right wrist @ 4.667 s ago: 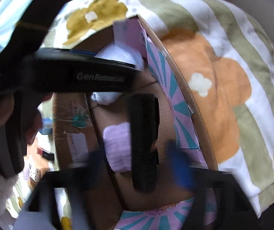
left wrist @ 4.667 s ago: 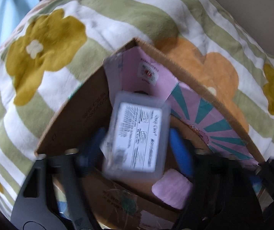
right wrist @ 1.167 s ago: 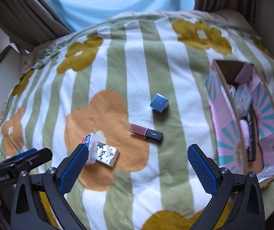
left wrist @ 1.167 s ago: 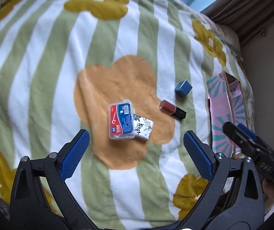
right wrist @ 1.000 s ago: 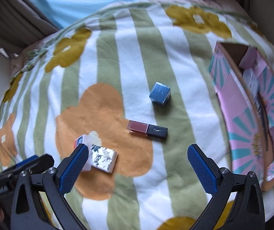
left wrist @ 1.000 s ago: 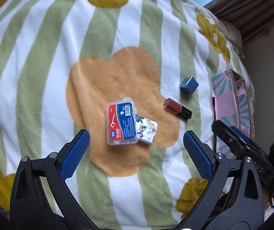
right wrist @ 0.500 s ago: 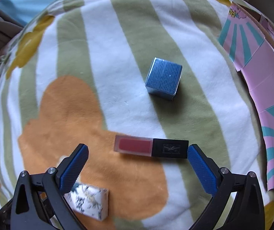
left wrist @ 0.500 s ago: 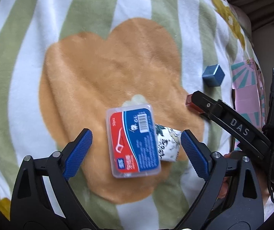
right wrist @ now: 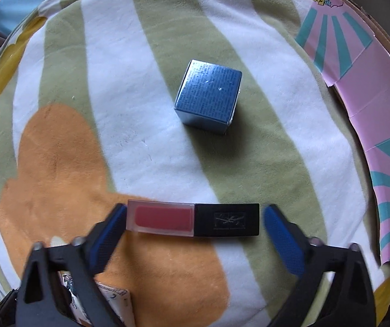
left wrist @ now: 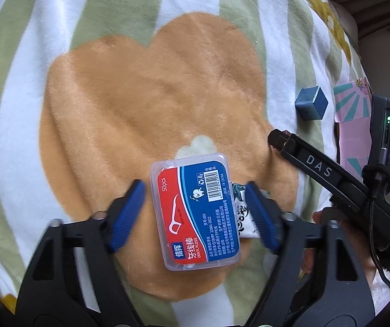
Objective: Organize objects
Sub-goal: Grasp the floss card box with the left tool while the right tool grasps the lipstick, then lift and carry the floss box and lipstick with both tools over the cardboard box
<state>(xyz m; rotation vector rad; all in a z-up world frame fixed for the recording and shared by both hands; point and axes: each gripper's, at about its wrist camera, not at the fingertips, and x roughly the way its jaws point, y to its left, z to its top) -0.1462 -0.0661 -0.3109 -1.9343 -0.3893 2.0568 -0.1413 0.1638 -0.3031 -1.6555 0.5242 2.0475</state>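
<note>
Both grippers closing, not yet gripping: left gripper (left wrist: 195, 212) straddles the floss box (left wrist: 196, 214), right gripper (right wrist: 195, 229) the lipstick (right wrist: 193, 219); each should squeeze centred

Blanket (right wrist: 146, 125): bare around blue cube (right wrist: 208, 96); pink box (right wrist: 369, 109) walls right edge; white packet (left wrist: 242, 212) touching floss case (left wrist: 197, 212).

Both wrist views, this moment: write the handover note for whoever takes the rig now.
Left gripper: jaws just closing around the floss box, gaps still show on both sides.
Right gripper: jaws just closing along the lipstick, not yet gripped.
Both lie on the blanket, with the blue cube and a patterned packet beside the floss box.
Left: grip both, move all four into the pink box.
</note>
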